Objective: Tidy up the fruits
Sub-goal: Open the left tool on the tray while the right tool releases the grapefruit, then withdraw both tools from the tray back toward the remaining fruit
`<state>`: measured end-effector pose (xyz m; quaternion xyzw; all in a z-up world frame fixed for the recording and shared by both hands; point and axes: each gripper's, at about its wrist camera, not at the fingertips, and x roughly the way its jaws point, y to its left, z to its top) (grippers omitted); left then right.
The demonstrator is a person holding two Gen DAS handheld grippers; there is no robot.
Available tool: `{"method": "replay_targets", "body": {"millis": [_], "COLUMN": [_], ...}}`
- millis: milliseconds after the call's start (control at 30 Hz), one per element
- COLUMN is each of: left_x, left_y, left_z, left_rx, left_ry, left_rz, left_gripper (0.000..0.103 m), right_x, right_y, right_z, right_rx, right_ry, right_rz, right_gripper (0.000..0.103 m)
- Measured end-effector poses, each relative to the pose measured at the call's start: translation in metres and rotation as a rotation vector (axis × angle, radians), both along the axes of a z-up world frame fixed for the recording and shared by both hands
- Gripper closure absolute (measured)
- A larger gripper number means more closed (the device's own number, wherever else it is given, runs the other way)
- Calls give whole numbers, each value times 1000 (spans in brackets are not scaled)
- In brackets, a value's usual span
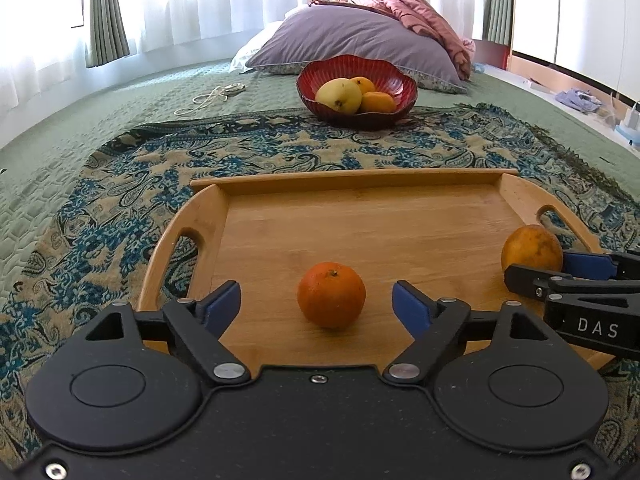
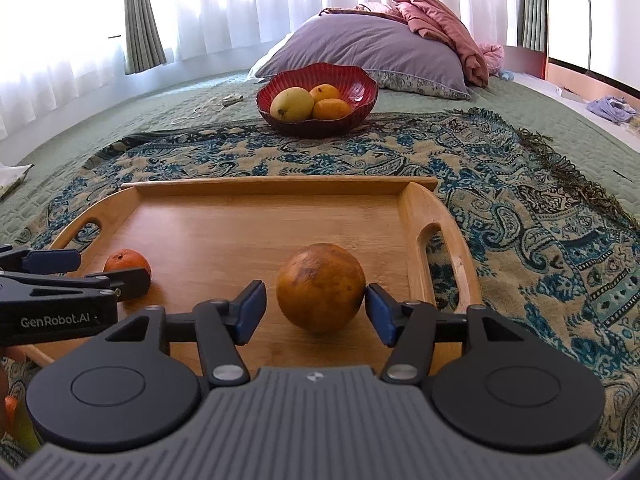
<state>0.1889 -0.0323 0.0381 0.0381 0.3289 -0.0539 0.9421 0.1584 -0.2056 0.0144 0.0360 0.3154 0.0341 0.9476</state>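
- My left hand-held gripper [image 1: 316,300] hangs low over the near edge of the wooden tray [image 1: 360,216], its blue-padded fingers spread wide apart.
- A small bright tangerine [image 1: 331,294] sits on the tray floor between those fingers, clear of both pads, near the tray's near edge and left of its middle.
- My right hand-held gripper [image 2: 316,308] is over the tray's near right corner, its fingers apart on either side of a larger, duller orange [image 2: 321,286]. The right pad [image 2: 378,312] looks to be touching the peel or just beside it; the left pad [image 2: 252,310] stands off with a gap.
- That orange rests on the tray floor, close to the right-hand handle slot [image 2: 434,256].
- The tray lies on a blue and tan paisley throw [image 2: 520,208] spread over the green quilted bed [image 1: 60,128].
- Beyond the tray's far edge, at the far edge of the throw, a red fluted bowl [image 1: 400,80] holds a yellow-green mango [image 1: 338,95] and two oranges [image 1: 378,102].
- A purple pillow [image 1: 352,36] lies behind the bowl.
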Motion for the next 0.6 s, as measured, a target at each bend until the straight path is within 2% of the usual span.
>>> {"method": "replay_targets", "body": {"millis": [467,600], "left_x": [-38,-51], "left_y": [10,14], "left_z": [4,8], "left_rx": [-29,-40], "left_ry": [-17,-28], "left_rz": [-10,-13], "left_gripper": [18,11], "right_x": [-37,-50], "right_y": [5,5], "right_z": [4,8], "right_rx": [4,22], "right_ry": [-37,-54], "right_rz": [47,62], "right_gripper": [18,15]}}
